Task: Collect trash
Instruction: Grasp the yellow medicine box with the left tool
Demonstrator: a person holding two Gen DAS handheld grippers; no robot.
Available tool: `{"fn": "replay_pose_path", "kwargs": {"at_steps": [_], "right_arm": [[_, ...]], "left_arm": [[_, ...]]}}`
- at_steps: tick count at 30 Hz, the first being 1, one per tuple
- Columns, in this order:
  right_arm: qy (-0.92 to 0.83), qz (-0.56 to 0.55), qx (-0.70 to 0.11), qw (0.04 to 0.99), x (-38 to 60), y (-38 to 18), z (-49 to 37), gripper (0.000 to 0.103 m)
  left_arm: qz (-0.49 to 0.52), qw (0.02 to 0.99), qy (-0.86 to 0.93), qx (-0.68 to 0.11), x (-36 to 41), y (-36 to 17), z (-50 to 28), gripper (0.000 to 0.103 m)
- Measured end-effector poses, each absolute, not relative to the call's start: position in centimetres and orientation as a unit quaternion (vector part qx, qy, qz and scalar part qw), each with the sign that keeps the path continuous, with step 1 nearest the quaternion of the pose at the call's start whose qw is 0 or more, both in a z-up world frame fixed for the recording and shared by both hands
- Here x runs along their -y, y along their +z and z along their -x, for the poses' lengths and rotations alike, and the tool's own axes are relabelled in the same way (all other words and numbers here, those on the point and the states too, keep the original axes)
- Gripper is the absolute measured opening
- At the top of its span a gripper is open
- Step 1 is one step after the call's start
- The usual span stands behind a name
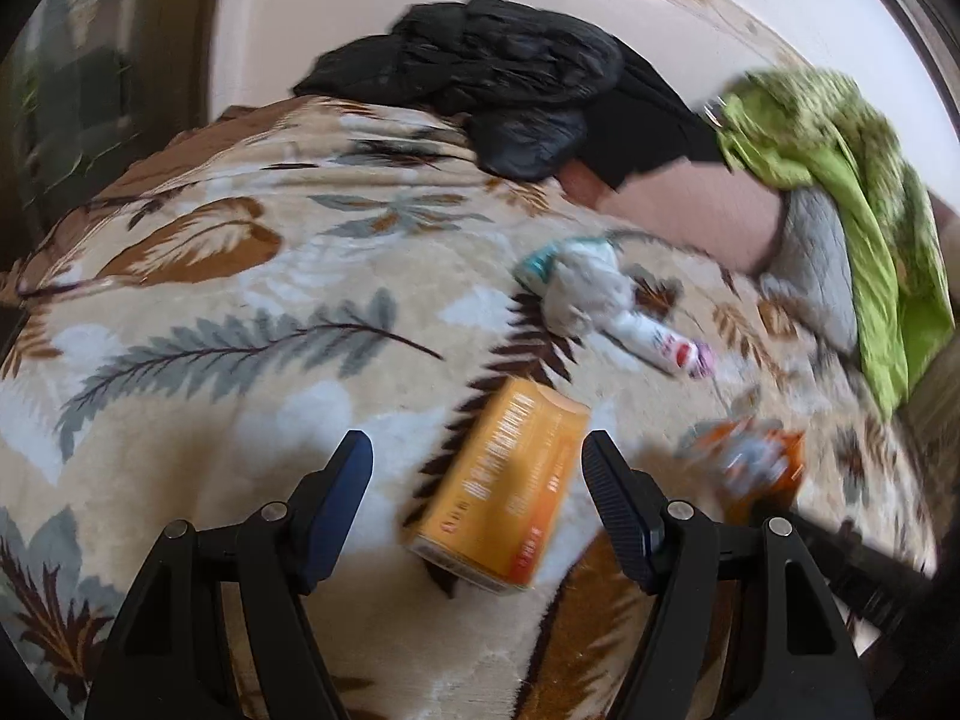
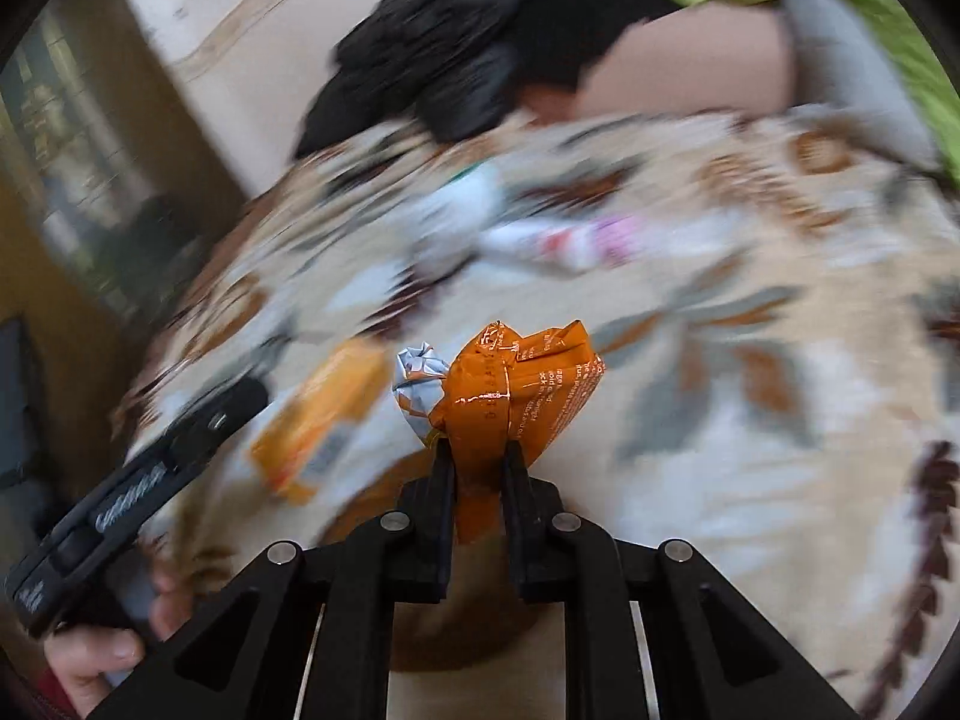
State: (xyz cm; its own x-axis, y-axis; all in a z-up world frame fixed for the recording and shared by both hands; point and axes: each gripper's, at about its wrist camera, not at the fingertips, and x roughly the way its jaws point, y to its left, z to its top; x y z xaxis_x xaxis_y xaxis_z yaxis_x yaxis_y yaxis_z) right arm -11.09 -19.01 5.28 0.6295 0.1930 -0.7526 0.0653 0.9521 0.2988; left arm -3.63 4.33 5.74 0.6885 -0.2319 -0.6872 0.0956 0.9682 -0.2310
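Your right gripper (image 2: 478,450) is clamped on the crumpled orange foil wrapper (image 2: 516,384). Your left gripper (image 1: 477,468), jaws apart, frames the orange rectangular cardboard box (image 1: 507,486) at twelve o'clock, its long axis running one-to-seven; left is nearer.

So everything's on the blanket (image 1: 198,312): a box (image 1: 504,486) lies nearest, right between the spread fingers of the left gripper (image 1: 477,462); a crumpled wrapper (image 1: 585,288) sits further back, with a small tube (image 1: 672,348) just beside it on the right. A bag (image 1: 480,66) is heaped at the far edge; a cloth (image 1: 840,180) is draped at the far right over a pillow (image 1: 822,252); the right gripper (image 2: 477,450) pinches a snack wrapper (image 2: 516,384), right of the box.
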Motion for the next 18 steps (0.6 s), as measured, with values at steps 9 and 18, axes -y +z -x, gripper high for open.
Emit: {"fn": "replay_pose_path", "kwargs": {"at_steps": [9,18], "right_arm": [[0.028,-0.151,-0.422,0.893,20.2,5.6,11.3,0.015],[0.025,-0.104,-0.402,0.909,18.4,6.7,13.3,0.015]], "left_arm": [[-0.010,0.886,-0.090,-0.455,-1.6,2.4,1.8,0.071],[0.006,0.895,-0.089,-0.437,-2.3,2.6,1.5,0.052]]}}
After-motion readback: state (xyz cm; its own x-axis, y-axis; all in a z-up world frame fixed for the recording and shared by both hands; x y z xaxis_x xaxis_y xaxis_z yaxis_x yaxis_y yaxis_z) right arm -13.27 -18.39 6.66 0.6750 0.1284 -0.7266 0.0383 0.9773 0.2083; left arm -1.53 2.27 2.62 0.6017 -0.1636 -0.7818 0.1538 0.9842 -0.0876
